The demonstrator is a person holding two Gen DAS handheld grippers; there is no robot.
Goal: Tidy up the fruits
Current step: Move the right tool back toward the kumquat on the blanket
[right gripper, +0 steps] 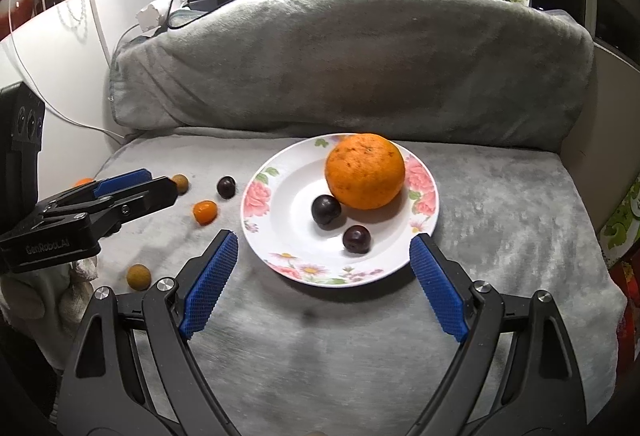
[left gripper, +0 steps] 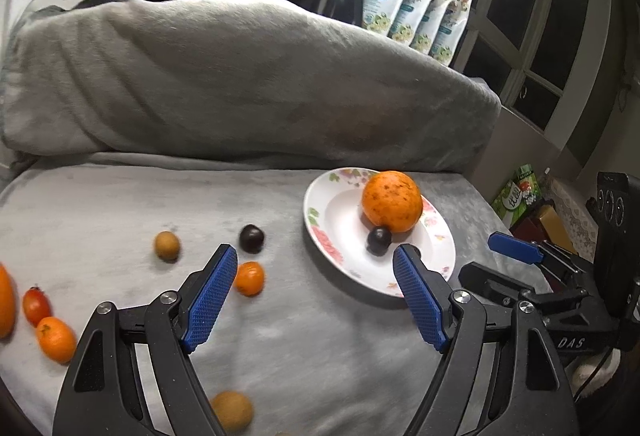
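Note:
A floral plate [right gripper: 276, 232] [left gripper: 320, 232] on the grey blanket holds a big orange [right gripper: 365, 171] [left gripper: 392, 200] and two dark plums [right gripper: 326, 211] [right gripper: 357, 239]. Left of the plate lie a third plum [left gripper: 251, 238] [right gripper: 226, 187], a small orange kumquat [left gripper: 249, 278] [right gripper: 205, 211] and a brown longan [left gripper: 167, 245] [right gripper: 181, 183]. My left gripper [left gripper: 316, 258] is open and empty above the blanket, beside the kumquat. My right gripper [right gripper: 324, 239] is open and empty at the plate's near rim. In the right wrist view the left gripper [right gripper: 152, 181] reaches in from the left.
More fruit lies at the left: a kumquat [left gripper: 56, 339], a red cherry tomato [left gripper: 36, 306], part of an orange [left gripper: 6, 302] and a longan [left gripper: 232, 410] [right gripper: 138, 276]. A grey covered backrest [right gripper: 352, 63] rises behind. Floral pouches [left gripper: 416, 19] stand on the sill.

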